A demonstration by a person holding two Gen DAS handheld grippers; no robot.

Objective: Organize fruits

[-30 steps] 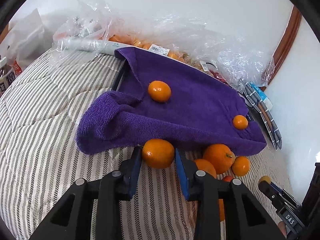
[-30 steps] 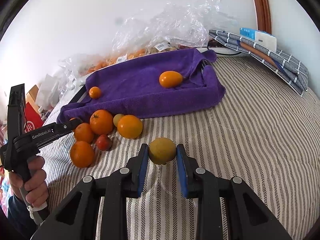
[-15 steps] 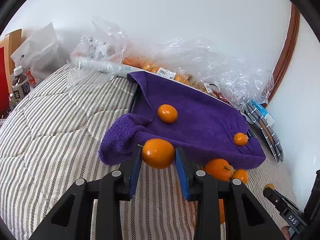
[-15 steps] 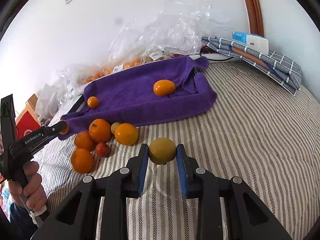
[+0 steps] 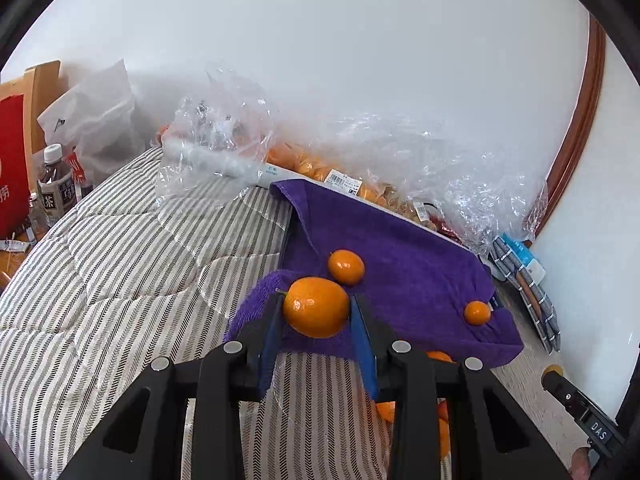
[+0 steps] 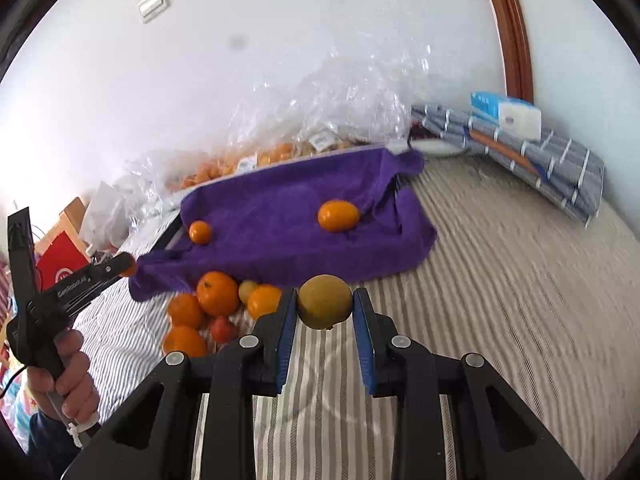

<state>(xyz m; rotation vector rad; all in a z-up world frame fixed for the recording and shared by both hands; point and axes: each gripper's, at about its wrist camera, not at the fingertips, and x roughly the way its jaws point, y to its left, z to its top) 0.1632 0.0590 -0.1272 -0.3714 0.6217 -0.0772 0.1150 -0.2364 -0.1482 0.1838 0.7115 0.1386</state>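
My left gripper [image 5: 316, 312] is shut on an orange mandarin [image 5: 316, 307], held in the air over the near edge of the purple towel [image 5: 400, 264]. Two small orange fruits [image 5: 346, 267] [image 5: 477, 313] lie on that towel. My right gripper [image 6: 325, 308] is shut on a yellow-green citrus fruit [image 6: 325, 306], lifted above the striped bedcover [image 6: 500, 300]. In the right wrist view the towel [image 6: 280, 216] carries an oval orange fruit [image 6: 338, 216] and a small one [image 6: 199, 232]. A pile of loose oranges [image 6: 217, 293] with a small red fruit [image 6: 222, 328] lies in front of it.
Crinkled clear plastic bags with more oranges [image 5: 360, 168] sit behind the towel against the wall. A folded checked cloth with a tissue pack [image 6: 516, 136] lies at the right. Bottles [image 5: 54, 192] and a red bag [image 5: 12, 160] stand at the far left. A hand [image 6: 68, 376] holds the left gripper.
Both grippers have risen with their fruits. The left one lifted its mandarin off the bedcover and now holds it over the towel's near edge; the fruit pile has dropped lower in its view.
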